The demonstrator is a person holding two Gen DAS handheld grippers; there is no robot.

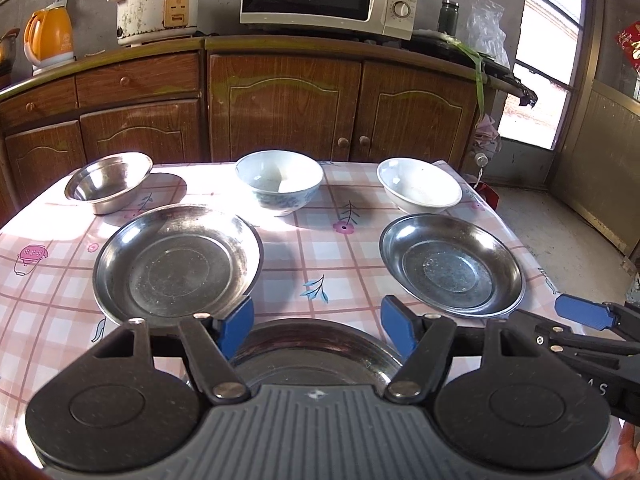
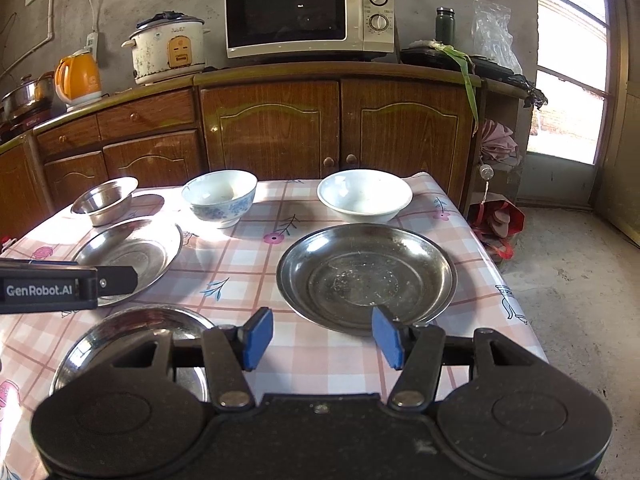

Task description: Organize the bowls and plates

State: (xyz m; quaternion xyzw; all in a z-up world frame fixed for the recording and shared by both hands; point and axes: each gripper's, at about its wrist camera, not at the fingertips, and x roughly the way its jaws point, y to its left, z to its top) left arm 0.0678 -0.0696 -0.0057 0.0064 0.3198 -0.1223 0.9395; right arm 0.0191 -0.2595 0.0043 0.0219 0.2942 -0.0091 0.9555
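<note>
Near plate [image 1: 316, 350]: under your left gripper [image 1: 317, 326] — jaws apart, empty.
Right gripper [image 2: 323, 338]: jaws apart, empty; right plate [image 2: 366, 276] just ahead.
Handling: thin, slick steel — pinch the rim.

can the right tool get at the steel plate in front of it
Probably yes: the right tool is open and empty, the plate lies just ahead of its fingertips, and only bare tablecloth shows between.

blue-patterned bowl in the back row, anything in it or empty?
Empty. The blue-patterned bowl stands upright, and both wrist views show only bare pale interior, part sunlit, part in shadow.
</note>
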